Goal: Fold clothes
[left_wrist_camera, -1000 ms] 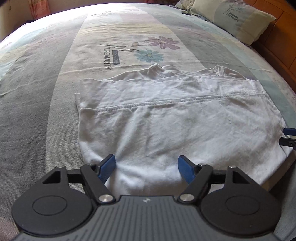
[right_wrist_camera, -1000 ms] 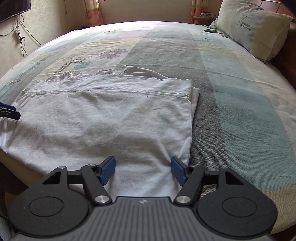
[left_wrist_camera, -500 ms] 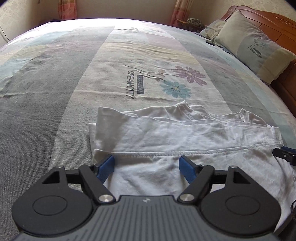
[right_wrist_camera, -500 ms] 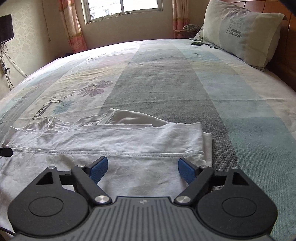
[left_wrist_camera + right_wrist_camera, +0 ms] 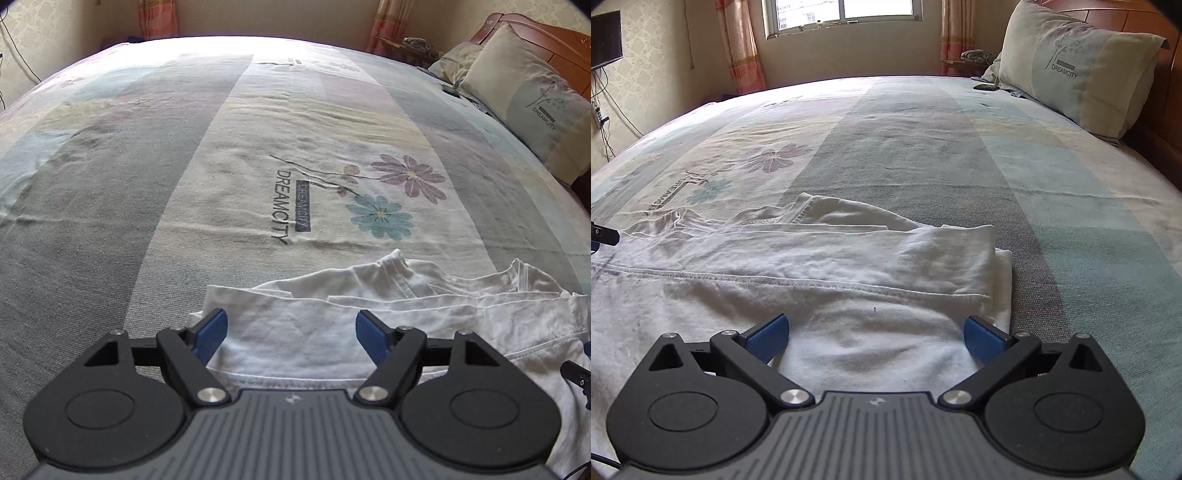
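A white garment [image 5: 820, 280] is laid flat and partly folded on the near part of a bed [image 5: 960, 155], its stitched hem turned across the middle and its neckline pointing toward 12 o'clock. The bed is covered by a striped sheet on which flowers [image 5: 399, 195] and the word DREAMCITY are printed, just beyond the garment at 12 o'clock in the left wrist view. A pillow [image 5: 1078, 66] is propped against a wooden headboard [image 5: 546, 40] at 2 o'clock, with a small dark object [image 5: 985, 87] lying beside it. A window [image 5: 842, 14] flanked by curtains [image 5: 740, 44] is seen at 12 o'clock. The left gripper [image 5: 291, 334] is held over the garment's left end with its fingers spread and nothing pinched. The right gripper [image 5: 877, 338] is held over the right end; its fingers have just been opening and are spread wide, with cloth lying beneath them but not pinched.
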Available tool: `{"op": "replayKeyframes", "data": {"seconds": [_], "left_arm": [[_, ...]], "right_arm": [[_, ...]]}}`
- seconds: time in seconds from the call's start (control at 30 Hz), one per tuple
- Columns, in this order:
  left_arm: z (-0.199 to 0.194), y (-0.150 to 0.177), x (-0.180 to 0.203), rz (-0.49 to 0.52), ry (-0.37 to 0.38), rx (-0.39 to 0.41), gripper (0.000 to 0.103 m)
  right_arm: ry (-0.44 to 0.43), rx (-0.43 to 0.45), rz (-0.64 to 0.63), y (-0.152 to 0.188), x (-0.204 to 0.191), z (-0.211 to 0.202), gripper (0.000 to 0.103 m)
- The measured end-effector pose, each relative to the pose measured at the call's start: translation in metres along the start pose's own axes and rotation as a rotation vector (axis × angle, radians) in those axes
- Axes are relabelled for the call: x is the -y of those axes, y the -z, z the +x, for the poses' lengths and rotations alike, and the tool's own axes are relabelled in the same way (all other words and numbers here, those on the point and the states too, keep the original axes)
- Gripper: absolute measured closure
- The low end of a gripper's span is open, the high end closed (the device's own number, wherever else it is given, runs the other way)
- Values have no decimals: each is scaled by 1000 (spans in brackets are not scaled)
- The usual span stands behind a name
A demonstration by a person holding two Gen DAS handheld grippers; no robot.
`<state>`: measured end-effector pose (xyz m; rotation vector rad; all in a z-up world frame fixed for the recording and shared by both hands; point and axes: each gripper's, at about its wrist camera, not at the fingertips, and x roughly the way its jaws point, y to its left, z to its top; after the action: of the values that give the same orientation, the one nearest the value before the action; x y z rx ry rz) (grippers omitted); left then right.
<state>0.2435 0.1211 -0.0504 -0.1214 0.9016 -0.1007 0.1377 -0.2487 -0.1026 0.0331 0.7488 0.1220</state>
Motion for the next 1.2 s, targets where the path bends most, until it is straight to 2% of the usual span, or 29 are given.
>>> {"op": "replayKeyframes", "data": {"seconds": [0.07, 0.13, 0.23, 0.27, 0.33, 0.37, 0.43, 0.5, 0.6, 0.77, 0.87, 0.93, 1.13, 1.2], "left_arm": [[-5, 4, 21, 45, 65, -2, 20], [-1, 10, 34, 54, 96, -12, 20], [25, 15, 31, 41, 35, -47, 21], [29, 14, 28, 33, 26, -26, 21], [29, 4, 29, -5, 0, -37, 22], [27, -1, 32, -8, 12, -36, 22], [23, -6, 42, 31, 87, -2, 19], [34, -8, 48, 62, 104, -24, 18], [60, -13, 40, 52, 41, -26, 20], [56, -30, 41, -18, 41, -40, 20], [38, -22, 65, 61, 125, -24, 19], [38, -13, 78, 104, 147, -48, 18], [74, -13, 99, 212, 100, -63, 17], [78, -21, 103, 205, 72, -65, 17]], "right_arm": [[9, 0, -8, 0, -2, 1, 0], [13, -1, -13, 0, -3, 1, 0], [10, -2, -9, 1, -2, 0, 0], [11, -2, -10, 1, -2, 0, 0], [12, -2, -12, 1, -3, 0, 0], [13, -2, -14, 1, -3, 0, 0], [14, -3, -15, 1, -3, 0, 0], [15, -5, -15, 1, -3, 0, 0], [14, -6, -16, 1, -3, 0, 0], [10, -8, -17, 1, -3, 0, 0], [10, -13, -17, 0, -3, -1, 0], [10, -15, -20, 0, -3, -1, 0], [9, -20, -22, 1, -3, -2, 0], [10, -21, -24, 1, -3, -2, 0]]}}
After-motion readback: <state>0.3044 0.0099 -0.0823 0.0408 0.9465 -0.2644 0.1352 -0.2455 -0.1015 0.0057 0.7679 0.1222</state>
